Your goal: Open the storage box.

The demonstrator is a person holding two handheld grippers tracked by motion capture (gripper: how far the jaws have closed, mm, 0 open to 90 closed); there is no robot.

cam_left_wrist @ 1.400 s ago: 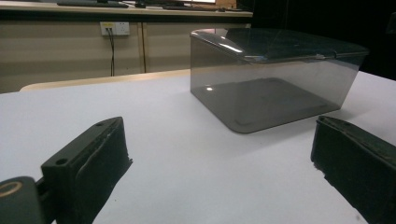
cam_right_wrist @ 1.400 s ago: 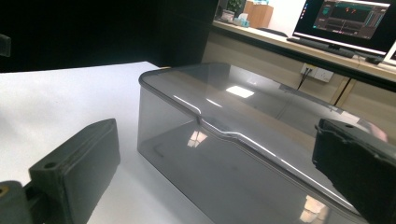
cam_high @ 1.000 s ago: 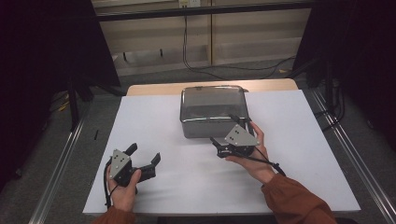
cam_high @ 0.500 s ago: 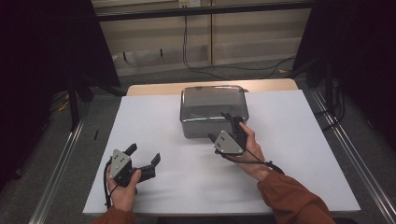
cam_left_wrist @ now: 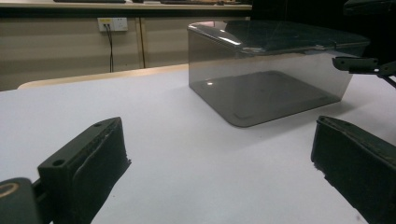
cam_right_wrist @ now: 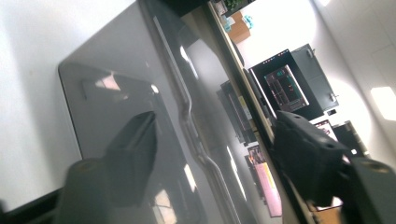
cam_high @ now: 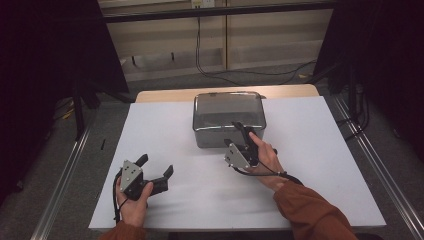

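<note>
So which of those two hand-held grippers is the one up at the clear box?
The right hand-held gripper: its jaws, which have just been closing, straddle the near rim of the smoky transparent lidded box. The left hand-held gripper sits apart on the white tabletop, jaws open.

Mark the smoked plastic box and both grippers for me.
smoked plastic box (cam_high: 220,105): high view, on its lid.
right gripper (cam_high: 236,134): high view, between its jaw tips at the box's edge.
left gripper (cam_high: 156,166): high view, between its open jaws.

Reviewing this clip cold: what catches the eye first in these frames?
The smoky transparent lidded box at the far middle of the white table stands out. The right claw is tipped on its side at the box's front right corner, its jaws just closing around the lid's rim, not yet pressing. The left claw rests open at the near left.
</note>
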